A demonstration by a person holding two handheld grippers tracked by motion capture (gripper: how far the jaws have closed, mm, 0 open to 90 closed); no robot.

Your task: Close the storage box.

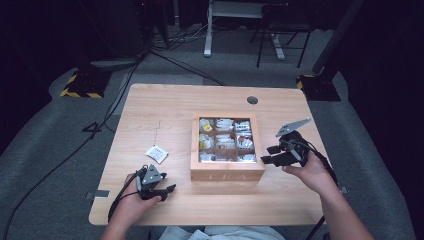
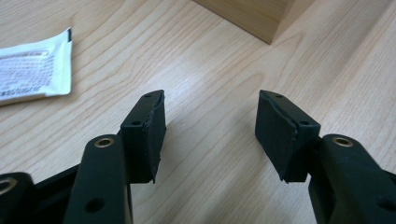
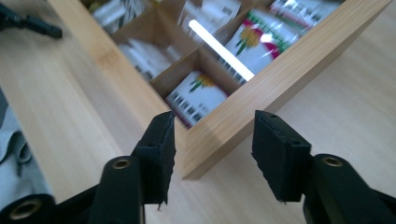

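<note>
Wooden table (image 1: 165, 115) – both tongs open, empty: right tongs (image 3: 212, 140) straddle the box (image 1: 227, 172) corner, risking a knock; sachet (image 2: 32, 67) lies beyond left tongs (image 2: 210, 126).

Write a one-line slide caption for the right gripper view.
Open right gripper poised at a corner of the wooden tea box, packets visible inside.

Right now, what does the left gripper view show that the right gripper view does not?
The left gripper view has a white sachet lying flat on the table, beside its open, empty jaws. The right gripper view looks into the wooden box, with packets in its compartments. Both share the table's wood, part of the box and open black jaws holding nothing.
</note>
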